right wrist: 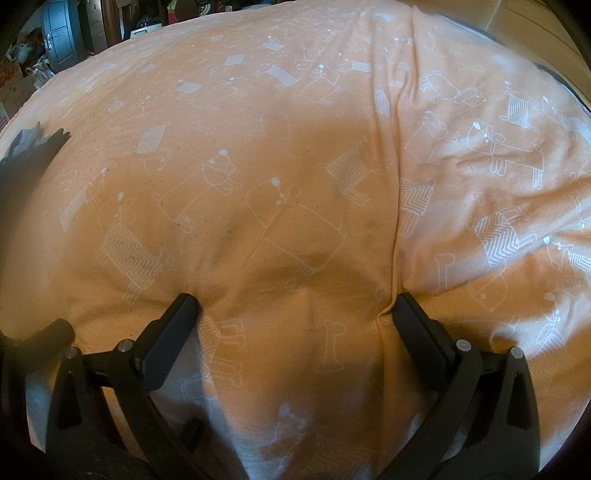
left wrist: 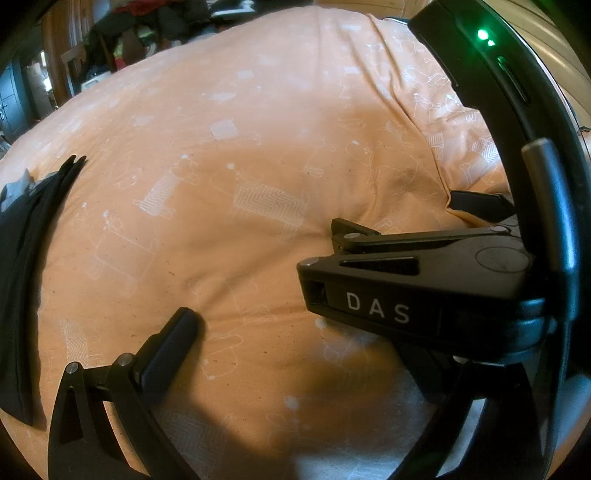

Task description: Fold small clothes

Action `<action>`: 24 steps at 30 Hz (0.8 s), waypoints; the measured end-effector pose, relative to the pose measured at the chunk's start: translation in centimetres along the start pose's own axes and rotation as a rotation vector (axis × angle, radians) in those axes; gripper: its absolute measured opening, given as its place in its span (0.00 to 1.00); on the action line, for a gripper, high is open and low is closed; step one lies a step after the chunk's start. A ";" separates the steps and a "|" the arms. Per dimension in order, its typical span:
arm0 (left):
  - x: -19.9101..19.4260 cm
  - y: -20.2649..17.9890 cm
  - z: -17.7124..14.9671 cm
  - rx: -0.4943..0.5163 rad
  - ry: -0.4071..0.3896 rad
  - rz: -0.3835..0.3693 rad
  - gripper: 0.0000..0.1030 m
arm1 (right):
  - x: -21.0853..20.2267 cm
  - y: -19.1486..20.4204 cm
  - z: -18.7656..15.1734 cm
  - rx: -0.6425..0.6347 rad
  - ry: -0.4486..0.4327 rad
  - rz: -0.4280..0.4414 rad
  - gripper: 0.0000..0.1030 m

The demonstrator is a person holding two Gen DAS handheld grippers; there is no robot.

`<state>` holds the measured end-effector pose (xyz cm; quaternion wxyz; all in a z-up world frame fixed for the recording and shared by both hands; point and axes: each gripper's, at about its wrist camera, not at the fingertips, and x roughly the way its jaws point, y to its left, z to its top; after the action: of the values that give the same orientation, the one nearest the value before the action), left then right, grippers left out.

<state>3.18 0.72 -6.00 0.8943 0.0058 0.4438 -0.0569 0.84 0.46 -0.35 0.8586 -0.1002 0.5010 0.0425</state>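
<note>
A black garment (left wrist: 22,240) lies flat along the left edge of the orange bedcover (left wrist: 221,166); it also shows as a dark shape at the far left, the garment (right wrist: 29,155). My left gripper (left wrist: 291,325) hovers over the cover, well to the right of the garment. Only its left finger (left wrist: 173,339) shows, set wide; the other is hidden behind my right gripper (left wrist: 399,214), which crosses in front. My right gripper (right wrist: 295,301) is open, both fingertips pressed into the bedcover (right wrist: 295,184), holding no clothing.
The orange cover printed with white dogs fills both views, with a long crease (right wrist: 395,184) running down its right side. Beyond the far left edge stand cluttered furniture (left wrist: 110,44) and a dark door (right wrist: 55,33).
</note>
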 end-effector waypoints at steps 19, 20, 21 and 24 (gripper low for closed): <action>-0.2 0.0 0.0 -0.002 0.011 0.001 1.00 | -0.1 0.1 -0.1 0.001 -0.001 0.000 1.00; -0.2 0.0 -0.1 -0.002 0.011 0.000 1.00 | -0.1 0.1 -0.1 0.001 -0.001 0.000 1.00; -0.2 -0.1 0.0 -0.002 0.012 0.000 1.00 | -0.1 0.1 -0.1 0.001 -0.001 0.000 1.00; -0.2 -0.1 -0.1 -0.003 0.015 -0.001 1.00 | -0.1 0.1 -0.1 0.003 0.000 0.003 1.00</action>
<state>2.99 0.64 -5.88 0.8910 0.0047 0.4504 -0.0564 0.72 0.52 -0.27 0.8588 -0.0983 0.5010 0.0431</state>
